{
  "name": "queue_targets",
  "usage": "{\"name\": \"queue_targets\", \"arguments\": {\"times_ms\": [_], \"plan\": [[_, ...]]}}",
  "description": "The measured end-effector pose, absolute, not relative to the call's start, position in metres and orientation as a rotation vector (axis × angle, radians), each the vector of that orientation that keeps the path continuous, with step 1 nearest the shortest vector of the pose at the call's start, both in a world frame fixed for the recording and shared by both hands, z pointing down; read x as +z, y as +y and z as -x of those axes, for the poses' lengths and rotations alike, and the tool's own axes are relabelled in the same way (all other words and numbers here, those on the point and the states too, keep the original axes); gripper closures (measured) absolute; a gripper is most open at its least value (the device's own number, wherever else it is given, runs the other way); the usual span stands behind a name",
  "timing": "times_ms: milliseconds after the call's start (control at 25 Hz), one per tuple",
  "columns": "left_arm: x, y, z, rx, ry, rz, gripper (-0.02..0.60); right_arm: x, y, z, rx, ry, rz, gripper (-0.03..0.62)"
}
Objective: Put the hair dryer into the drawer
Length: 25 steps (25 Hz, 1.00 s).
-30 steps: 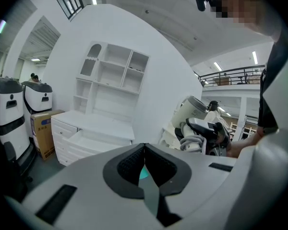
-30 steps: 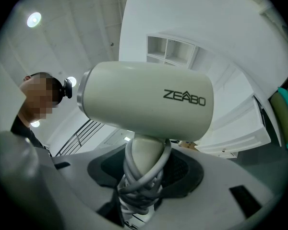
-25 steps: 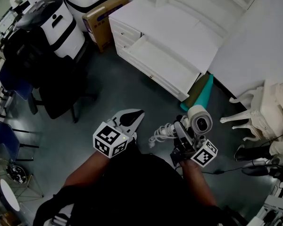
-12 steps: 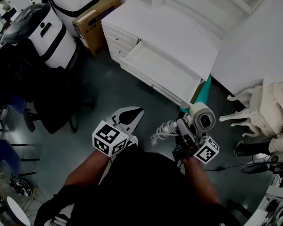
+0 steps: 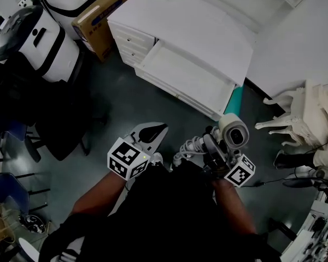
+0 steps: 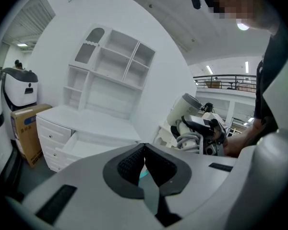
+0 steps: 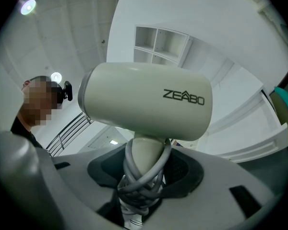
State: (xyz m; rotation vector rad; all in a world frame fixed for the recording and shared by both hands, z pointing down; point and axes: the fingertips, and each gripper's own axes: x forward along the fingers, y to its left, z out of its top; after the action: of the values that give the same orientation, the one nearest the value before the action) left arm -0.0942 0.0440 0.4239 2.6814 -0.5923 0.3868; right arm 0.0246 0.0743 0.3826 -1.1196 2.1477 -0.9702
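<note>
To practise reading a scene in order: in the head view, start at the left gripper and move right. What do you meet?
The left gripper → coiled cord → hair dryer → cream carved furniture.

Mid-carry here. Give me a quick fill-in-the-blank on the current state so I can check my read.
1. The right gripper is shut on the ____ of the hair dryer.
2. The left gripper has its jaws together and holds ____.
3. The white drawer ahead stands ____.
4. The print on the dryer's barrel reads ____.

Missing words: handle; nothing; open; ZEABO
</note>
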Motion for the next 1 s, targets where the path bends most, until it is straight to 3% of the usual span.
{"name": "queue_targets", "arguments": {"times_ms": [1000], "plan": [[0.416, -0.093, -0.001, 0.447, -0.711, -2.649, 0.572, 0.389, -0.062, -0.13, -0.966, 2.124, 1.055, 0.379]]}}
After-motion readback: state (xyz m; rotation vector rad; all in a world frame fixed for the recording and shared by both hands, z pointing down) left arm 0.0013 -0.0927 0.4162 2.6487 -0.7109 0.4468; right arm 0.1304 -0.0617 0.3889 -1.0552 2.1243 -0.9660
